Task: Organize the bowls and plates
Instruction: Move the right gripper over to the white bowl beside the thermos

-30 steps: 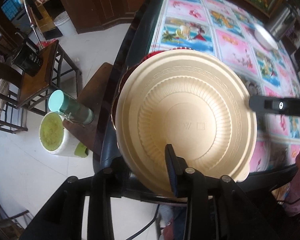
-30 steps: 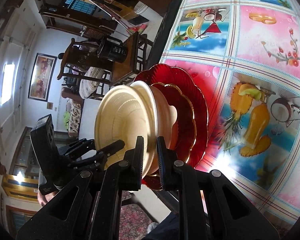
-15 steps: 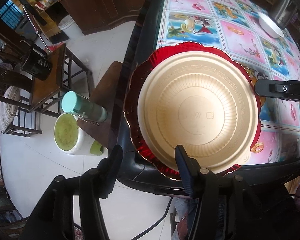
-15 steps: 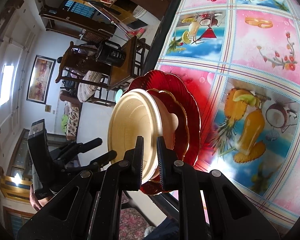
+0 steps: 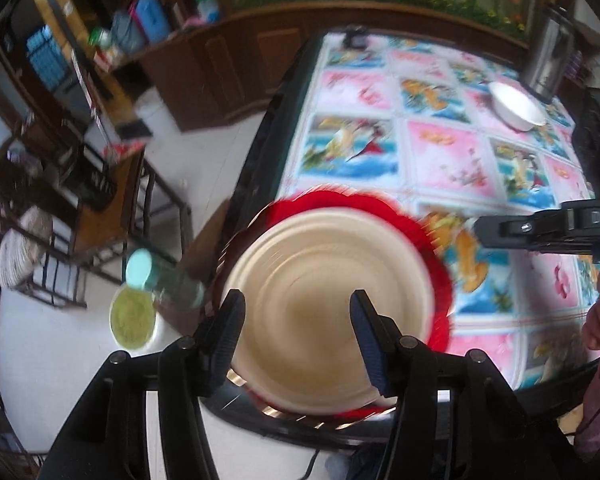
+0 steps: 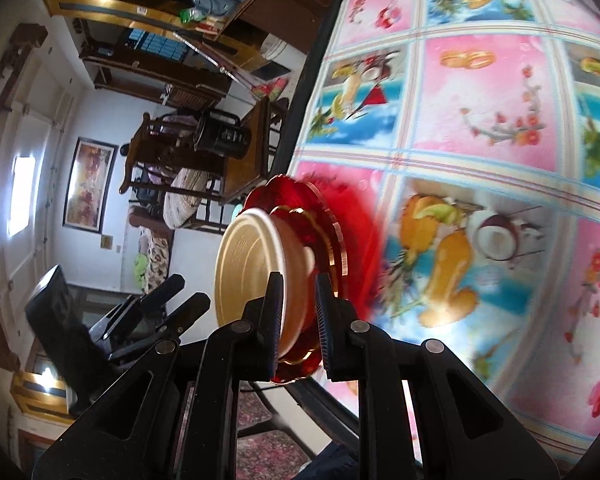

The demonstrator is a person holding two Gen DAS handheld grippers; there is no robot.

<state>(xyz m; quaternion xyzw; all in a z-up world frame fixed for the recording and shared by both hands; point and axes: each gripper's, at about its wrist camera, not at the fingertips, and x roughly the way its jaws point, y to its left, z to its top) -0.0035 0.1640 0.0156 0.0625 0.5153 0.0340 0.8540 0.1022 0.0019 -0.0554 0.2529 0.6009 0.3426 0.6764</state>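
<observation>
A cream bowl [image 5: 324, 308] rests on stacked red plates [image 5: 416, 224] at the near edge of the picture-tiled table [image 5: 440, 152]. In the right wrist view the bowl [image 6: 244, 268] sits on a small red gold-rimmed plate [image 6: 320, 240] over a larger red plate [image 6: 360, 224]. My left gripper [image 5: 296, 320] is open and empty, above and short of the bowl. My right gripper [image 6: 298, 320] stands a little apart around the bowl's rim; I cannot tell if its pads touch. A white bowl [image 5: 516, 104] sits far back right.
A metal jug [image 5: 544, 52] stands at the table's far right corner. Off the table's left edge are a teal-capped bottle [image 5: 160, 276] and a green-filled bucket [image 5: 132, 320] on the floor, plus wooden chairs [image 5: 112, 200]. A cabinet [image 5: 228, 60] lines the back.
My left gripper let go of the cream bowl, opened wide and drew back and up. The bowl now rests on the red plates. My right gripper's jaws have parted slightly.
</observation>
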